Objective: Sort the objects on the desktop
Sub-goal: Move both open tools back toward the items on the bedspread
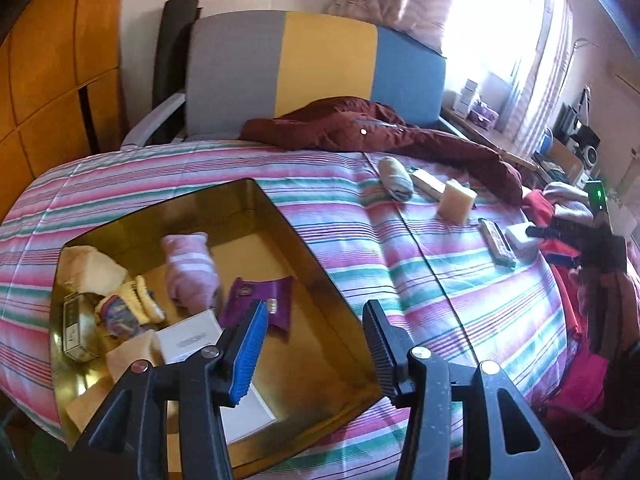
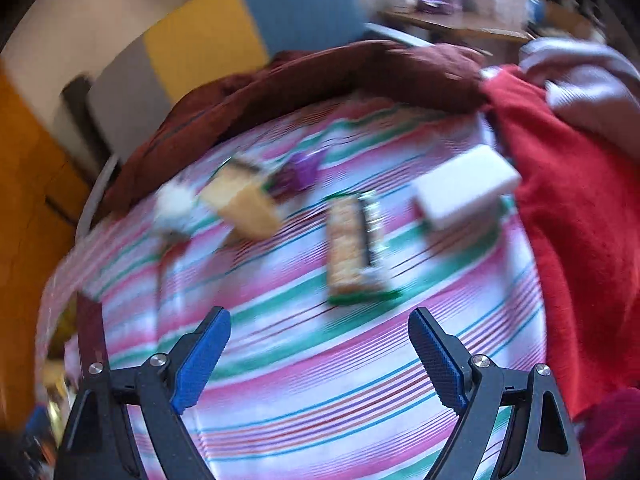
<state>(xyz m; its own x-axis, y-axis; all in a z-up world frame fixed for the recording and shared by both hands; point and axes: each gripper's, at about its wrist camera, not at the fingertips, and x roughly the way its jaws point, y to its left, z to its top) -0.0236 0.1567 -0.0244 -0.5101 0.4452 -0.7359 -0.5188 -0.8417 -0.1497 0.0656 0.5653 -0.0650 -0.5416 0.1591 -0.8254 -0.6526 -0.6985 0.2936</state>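
My left gripper [image 1: 316,316] is open and empty above the near right part of a gold box [image 1: 276,216]. The box holds a pink sock roll [image 1: 190,272], a purple packet [image 1: 262,296], a yellow sock [image 1: 138,300], a tin [image 1: 74,328] and a white card box [image 1: 188,338]. On the striped bedspread lie a grey sock roll [image 1: 396,178], a tan sponge block [image 1: 456,200], a harmonica [image 1: 496,242] and a white box [image 1: 518,236]. My right gripper [image 2: 320,344] is open and empty, just short of the harmonica [image 2: 354,248]; the white box [image 2: 464,188] and tan block [image 2: 244,204] lie beyond. This view is blurred.
A dark red jacket [image 1: 360,128] lies across the far side of the bed, against a grey, yellow and blue headboard [image 1: 320,64]. Red and pink clothes [image 2: 576,208] are piled at the right edge. A wooden wardrobe [image 1: 52,60] stands at left. A cluttered desk [image 1: 492,136] is far right.
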